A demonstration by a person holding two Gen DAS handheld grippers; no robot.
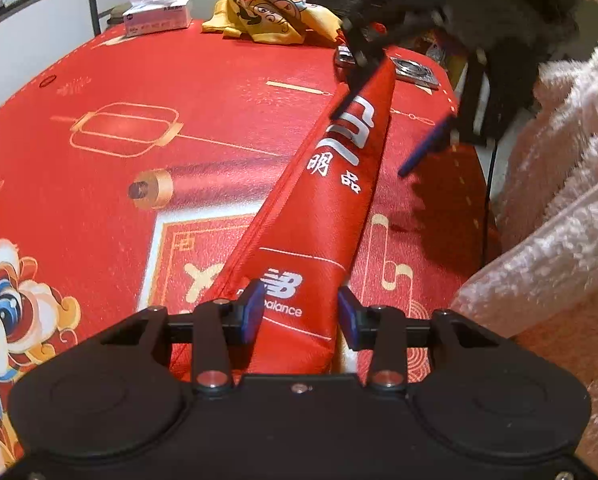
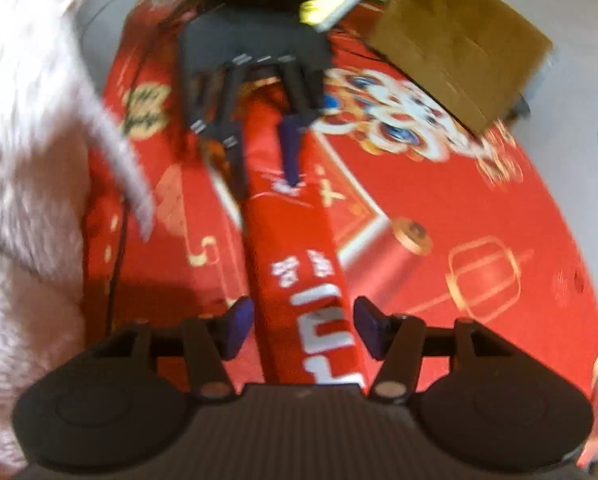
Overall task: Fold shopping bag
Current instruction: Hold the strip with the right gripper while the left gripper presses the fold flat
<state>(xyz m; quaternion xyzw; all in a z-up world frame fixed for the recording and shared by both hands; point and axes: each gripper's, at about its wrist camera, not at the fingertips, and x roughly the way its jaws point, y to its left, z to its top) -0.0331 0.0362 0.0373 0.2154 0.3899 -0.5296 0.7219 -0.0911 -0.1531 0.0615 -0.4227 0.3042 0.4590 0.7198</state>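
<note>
**Narrow fold may spring open**

The red shopping bag [image 1: 331, 184], folded into a long strip, lies across the festive tablecloth [image 1: 139, 80]. Both the left gripper [image 1: 301, 312] and right gripper [image 2: 303, 328] straddle it with jaws apart, pressing nothing. Unheld, the stiff fabric could unfold.

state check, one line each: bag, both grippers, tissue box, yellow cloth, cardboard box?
shopping bag: folded into a long narrow strip, stretched between the two grippers
left gripper: jaws around the bag's logo end; pad contact unclear
right gripper: jaws apart, bag between them, pads clear of it
tissue box: open, tissue sticking out
yellow cloth: crumpled in a heap
cardboard box: blurred, flaps appear shut
</note>
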